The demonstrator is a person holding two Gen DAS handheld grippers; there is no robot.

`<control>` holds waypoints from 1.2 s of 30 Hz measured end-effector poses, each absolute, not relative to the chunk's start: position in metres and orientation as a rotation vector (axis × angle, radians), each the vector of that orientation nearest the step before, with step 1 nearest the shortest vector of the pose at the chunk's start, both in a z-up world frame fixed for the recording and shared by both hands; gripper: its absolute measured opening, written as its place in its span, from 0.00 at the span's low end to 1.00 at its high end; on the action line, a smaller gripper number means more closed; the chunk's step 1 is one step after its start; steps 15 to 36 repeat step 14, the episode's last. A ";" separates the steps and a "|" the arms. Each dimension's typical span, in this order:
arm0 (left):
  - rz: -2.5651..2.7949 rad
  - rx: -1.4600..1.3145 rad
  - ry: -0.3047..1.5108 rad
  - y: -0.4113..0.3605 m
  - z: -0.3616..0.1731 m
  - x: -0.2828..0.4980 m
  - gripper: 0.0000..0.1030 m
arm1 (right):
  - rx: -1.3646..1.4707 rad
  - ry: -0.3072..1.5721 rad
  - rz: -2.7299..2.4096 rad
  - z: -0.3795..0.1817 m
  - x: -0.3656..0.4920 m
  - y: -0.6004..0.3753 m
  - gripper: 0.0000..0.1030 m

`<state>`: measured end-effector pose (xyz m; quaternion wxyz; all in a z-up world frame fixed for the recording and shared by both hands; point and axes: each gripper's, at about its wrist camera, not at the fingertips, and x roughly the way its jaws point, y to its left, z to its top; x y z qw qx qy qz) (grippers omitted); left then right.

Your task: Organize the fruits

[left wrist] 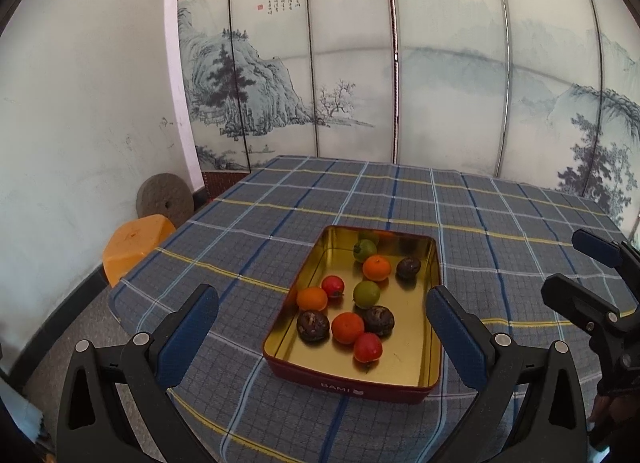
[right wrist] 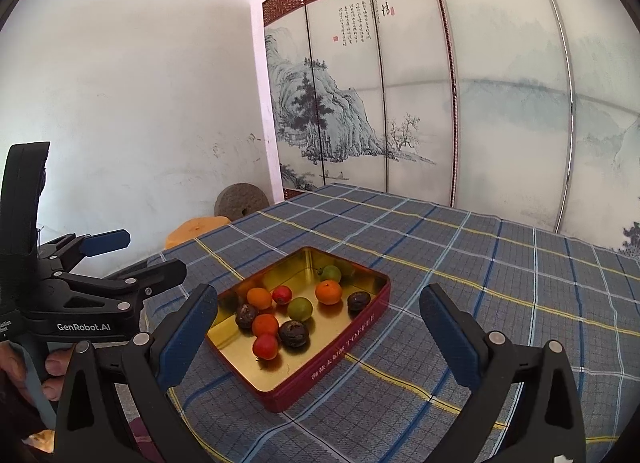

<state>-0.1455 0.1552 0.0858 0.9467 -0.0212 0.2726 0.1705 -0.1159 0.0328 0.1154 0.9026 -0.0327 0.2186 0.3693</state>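
Both the left tongs [left wrist: 322, 319] and right tongs [right wrist: 318, 317] gape wide, holding nothing, above the fruit tin [left wrist: 348, 383] on the surface [left wrist: 520, 223].

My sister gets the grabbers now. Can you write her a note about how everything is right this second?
Left gripper: open, empty, hovering before the tin's near end.
Right gripper: open, empty, hovering near the tin's right side.
Tin: on the plaid tablecloth, holding three oranges, two red fruits, two green fruits and three dark wrinkled fruits, all mixed.
Done: nothing sorted, as far as the views show.
Left: probably grouping the fruits by kind; nearest to pick is the red fruit.
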 end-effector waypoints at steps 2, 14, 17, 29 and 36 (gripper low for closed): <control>0.358 -0.035 0.560 0.155 0.084 -0.140 1.00 | -0.073 0.473 0.746 0.108 -0.106 0.024 0.98; 0.354 -0.030 0.627 0.152 0.079 -0.104 1.00 | -0.141 0.839 0.334 0.011 0.036 -0.125 0.98; 0.354 -0.030 0.627 0.152 0.079 -0.104 1.00 | -0.141 0.839 0.334 0.011 0.036 -0.125 0.98; 0.354 -0.030 0.627 0.152 0.079 -0.104 1.00 | -0.141 0.839 0.334 0.011 0.036 -0.125 0.98; 0.354 -0.030 0.627 0.152 0.079 -0.104 1.00 | -0.141 0.839 0.334 0.011 0.036 -0.125 0.98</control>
